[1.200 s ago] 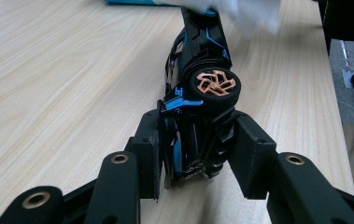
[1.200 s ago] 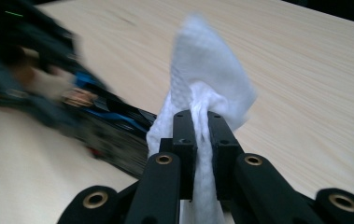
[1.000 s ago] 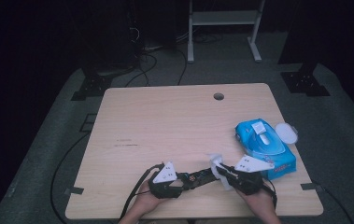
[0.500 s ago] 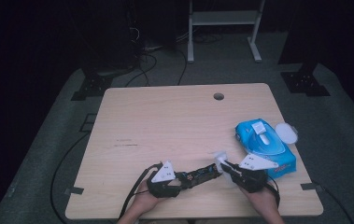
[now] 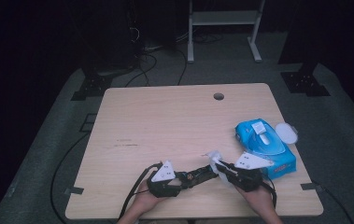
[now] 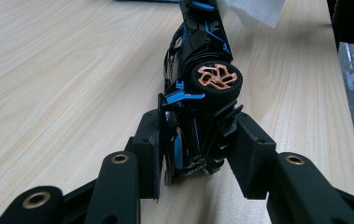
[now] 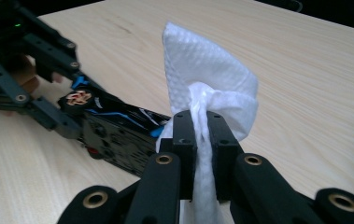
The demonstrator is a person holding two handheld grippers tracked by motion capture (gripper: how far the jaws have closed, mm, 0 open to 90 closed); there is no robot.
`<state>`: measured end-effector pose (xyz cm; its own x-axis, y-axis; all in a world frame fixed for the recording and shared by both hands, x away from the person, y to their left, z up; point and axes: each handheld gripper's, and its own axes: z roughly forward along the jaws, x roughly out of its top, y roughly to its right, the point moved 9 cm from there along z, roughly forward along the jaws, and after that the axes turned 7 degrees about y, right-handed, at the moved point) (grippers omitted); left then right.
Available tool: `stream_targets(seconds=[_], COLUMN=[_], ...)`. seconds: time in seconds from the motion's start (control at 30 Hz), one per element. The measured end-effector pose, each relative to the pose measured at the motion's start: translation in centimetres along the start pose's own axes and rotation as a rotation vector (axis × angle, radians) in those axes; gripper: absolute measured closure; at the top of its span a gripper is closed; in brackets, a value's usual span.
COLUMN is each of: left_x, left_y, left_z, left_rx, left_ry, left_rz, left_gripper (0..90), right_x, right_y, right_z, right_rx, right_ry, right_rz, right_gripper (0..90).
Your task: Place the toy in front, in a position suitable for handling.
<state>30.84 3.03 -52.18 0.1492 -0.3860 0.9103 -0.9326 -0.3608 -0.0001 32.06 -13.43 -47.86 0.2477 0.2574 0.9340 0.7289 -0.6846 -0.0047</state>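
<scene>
The left gripper has its jaws part-way closed and clamped on the tail end of a black toy car with blue trim and copper-spoked wheels; the car is tipped on its side, one wheel facing up, its nose pointing away toward the right gripper. From above, the left gripper sits near the front edge of the table, slightly left of centre, with the toy car bridging the gap between the two tools. The right gripper has its jaws pressed nearly together, pinching a bunched white wet wipe that stands up above the pads and lies right against the car's far end; in the high view the right gripper and wet wipe are just right of the car.

Judging by this, the cleaning of the car is under way: the wipe is already pulled from the pack and brought to the body, but how much surface has been wiped cannot be told, and the car is not yet set down.

Further right, the blue wipes pack lies near the table's right edge with its white lid flipped open.
</scene>
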Motion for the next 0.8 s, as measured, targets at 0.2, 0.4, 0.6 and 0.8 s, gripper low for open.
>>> stream_targets(seconds=[0.2,0.4,0.6,0.8], left_x=[0.1,0.1,0.1,0.0], left_y=[0.2,0.2,0.2,0.2], left_z=[0.2,0.2,0.3,0.2], left_rx=[-0.003,-0.004,-0.006,-0.007], left_ry=[0.002,0.001,0.001,-0.003], left_rz=[-0.003,0.001,-0.001,0.002], left_gripper=[58.4,58.4,58.4,58.4], right_x=[-0.4,0.0,-0.3,-0.2], right_y=[1.0,-0.5,1.2,0.9], right_z=[-0.2,0.5,-0.2,-0.2], right_rx=[-0.011,0.005,-0.013,-0.043], right_ry=[-0.022,-0.014,-0.026,-0.041], right_rz=[0.027,-0.023,0.038,-0.008], right_gripper=[83.5,83.5,83.5,83.7])
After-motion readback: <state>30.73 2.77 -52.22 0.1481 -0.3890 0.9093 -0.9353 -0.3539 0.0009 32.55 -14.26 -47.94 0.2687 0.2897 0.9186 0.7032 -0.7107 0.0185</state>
